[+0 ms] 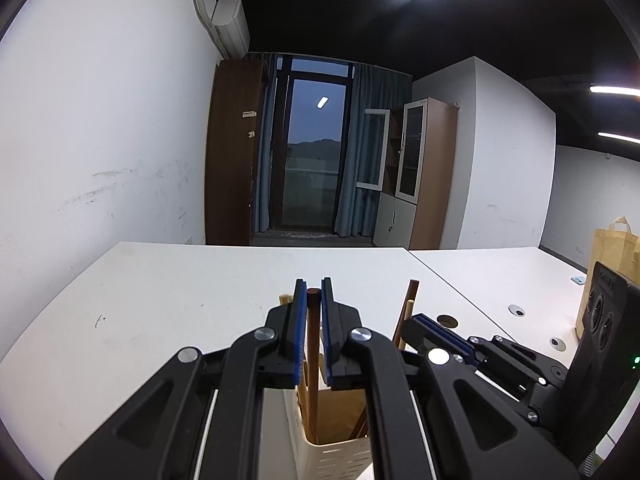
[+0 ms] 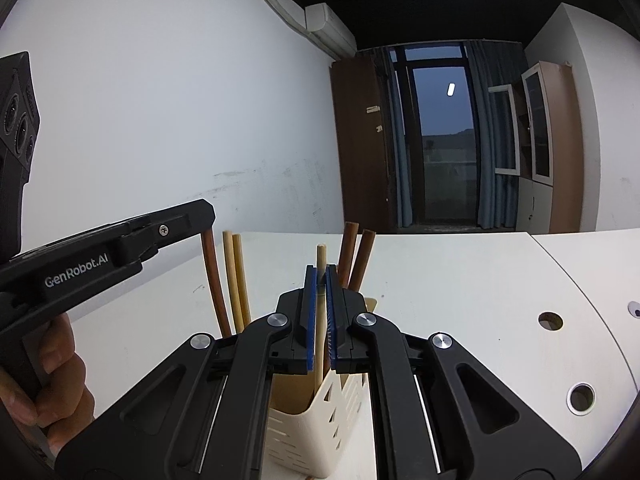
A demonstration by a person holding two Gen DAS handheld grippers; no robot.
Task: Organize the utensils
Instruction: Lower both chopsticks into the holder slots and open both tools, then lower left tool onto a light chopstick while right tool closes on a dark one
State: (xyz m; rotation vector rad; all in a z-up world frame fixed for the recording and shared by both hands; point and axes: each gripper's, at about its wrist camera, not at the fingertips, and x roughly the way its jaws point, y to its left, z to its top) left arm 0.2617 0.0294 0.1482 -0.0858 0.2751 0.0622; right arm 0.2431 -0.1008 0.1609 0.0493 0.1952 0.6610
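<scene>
A cream perforated utensil holder (image 1: 332,452) stands on the white table, right below both grippers; it also shows in the right wrist view (image 2: 304,432). My left gripper (image 1: 313,286) is shut on a dark brown chopstick (image 1: 312,360) that stands upright in the holder. My right gripper (image 2: 320,272) is shut on a light wooden chopstick (image 2: 319,344) that also stands in the holder. Two more dark brown chopsticks (image 2: 354,256) and two light ones (image 2: 236,280) lean in the holder. The left gripper appears from the side in the right wrist view (image 2: 204,216).
The white table (image 1: 180,292) meets a second white table (image 1: 500,276) on the right, with round cable holes (image 2: 550,321). A tan paper bag (image 1: 612,248) stands at the far right. A white wall is close on the left.
</scene>
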